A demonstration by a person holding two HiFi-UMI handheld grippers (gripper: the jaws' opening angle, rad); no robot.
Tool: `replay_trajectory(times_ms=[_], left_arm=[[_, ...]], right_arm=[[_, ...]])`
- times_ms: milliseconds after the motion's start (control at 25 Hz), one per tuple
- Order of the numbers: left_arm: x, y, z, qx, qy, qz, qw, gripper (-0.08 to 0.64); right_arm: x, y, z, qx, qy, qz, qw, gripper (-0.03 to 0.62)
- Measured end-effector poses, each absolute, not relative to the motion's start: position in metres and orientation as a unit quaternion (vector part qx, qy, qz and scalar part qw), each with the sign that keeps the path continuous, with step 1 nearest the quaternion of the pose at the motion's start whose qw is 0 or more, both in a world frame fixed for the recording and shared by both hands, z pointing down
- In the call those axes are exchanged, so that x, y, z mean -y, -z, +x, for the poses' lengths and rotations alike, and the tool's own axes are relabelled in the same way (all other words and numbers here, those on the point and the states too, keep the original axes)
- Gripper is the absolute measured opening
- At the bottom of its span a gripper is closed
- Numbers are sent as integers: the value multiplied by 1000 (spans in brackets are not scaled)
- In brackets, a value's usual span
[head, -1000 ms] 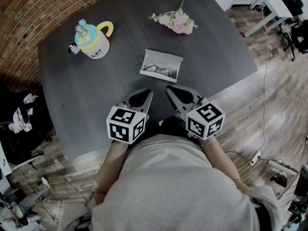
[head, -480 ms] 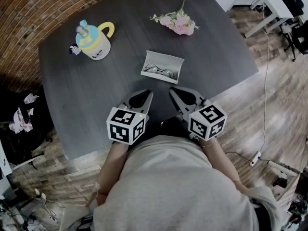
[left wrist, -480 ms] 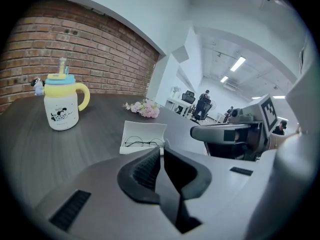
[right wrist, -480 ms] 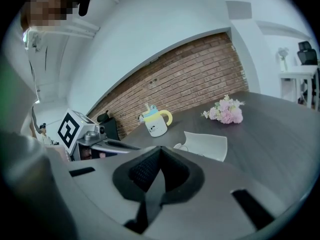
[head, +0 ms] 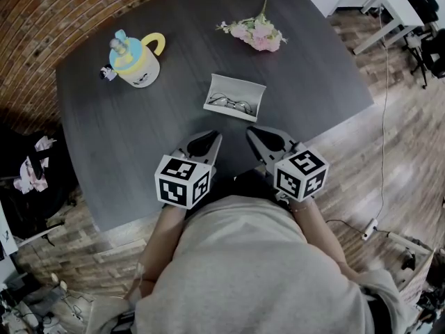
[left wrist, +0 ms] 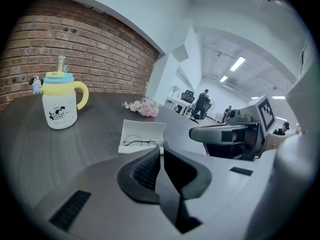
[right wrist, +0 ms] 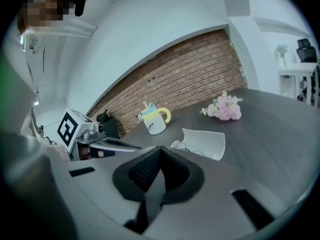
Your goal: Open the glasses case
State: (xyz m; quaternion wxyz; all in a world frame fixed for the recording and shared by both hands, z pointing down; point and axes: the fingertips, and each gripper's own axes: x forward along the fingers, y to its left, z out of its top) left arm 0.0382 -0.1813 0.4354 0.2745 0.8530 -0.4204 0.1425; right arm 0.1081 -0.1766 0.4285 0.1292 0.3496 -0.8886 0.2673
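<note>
Hands: hidden under marker cubes of left gripper (head: pixel 214 136) and right gripper (head: pixel 252 132), head view.
Table (head: pixel 104 152) near edge: covered by grippers and torso.
Glasses case (left wrist: pixel 145 129) front rim: partly behind jaws, both gripper views.
Glasses (head: pixel 229 104): lens detail too small to tell.
Mug (head: pixel 137 60) print: unreadable.
Small figure (head: pixel 106 71) beside mug: too small to identify.

table (head: pixel 104 152): dark grey, wood lines | glasses case (head: pixel 240 88): white | cup (head: pixel 141 68): white, yellow handle, blue lid | flowers (head: pixel 257 33): pink | brick wall (head: pixel 42 12): red-brown bricks | marker cubes (head: pixel 183 181): black-and-white squares | floor (head: pixel 389 152): brown wood
</note>
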Motion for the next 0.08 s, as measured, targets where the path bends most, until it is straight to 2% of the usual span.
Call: replay_trajectory(times_ms=[80], left_arm=[[180, -437, 40, 417, -145, 854, 276, 40]], right_arm=[[176, -430, 108, 889, -268, 347, 132, 6]])
